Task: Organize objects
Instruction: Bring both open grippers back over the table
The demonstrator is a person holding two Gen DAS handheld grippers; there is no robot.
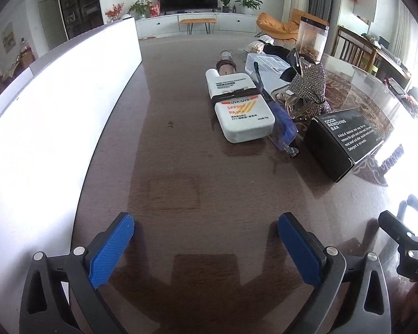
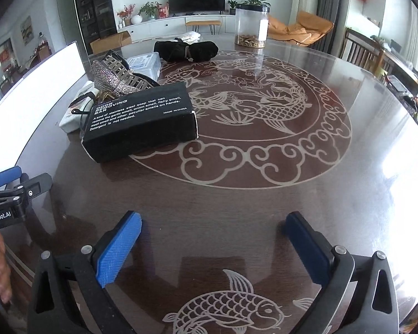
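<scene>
Both grippers hover over a dark, glossy round table [image 2: 264, 200] inlaid with pale fish and cloud scrollwork. The left gripper [image 1: 206, 226] has its blue-padded jaws spread wide with only bare tabletop between them; the right gripper [image 2: 213, 225] is likewise wide apart and empty, an inlaid fish just beneath it. Nearest ahead and to the left of the right gripper lies a black box [image 2: 139, 123], flat on the table, its white lettering reading "ODOR REMOVING BAR". From the left gripper that same box sits ahead to the right, and just left of it a translucent blue tool [image 1: 282, 123] lies touching a white sunscreen bottle [image 1: 238, 105], which is flat on its side, banded by a black strap and printed in orange with UVA/UVB and SPF. Behind the box a glittering silver piece [image 1: 312, 86] rests against a clear plastic case [image 1: 264, 65]. Farther on lies a rolled black cloth bundle [image 2: 186, 50]. Farthest stands an upright clear jar [image 2: 250, 25] with brown bits at its bottom. A white board [image 1: 55, 105] runs along the left gripper's left side.
</scene>
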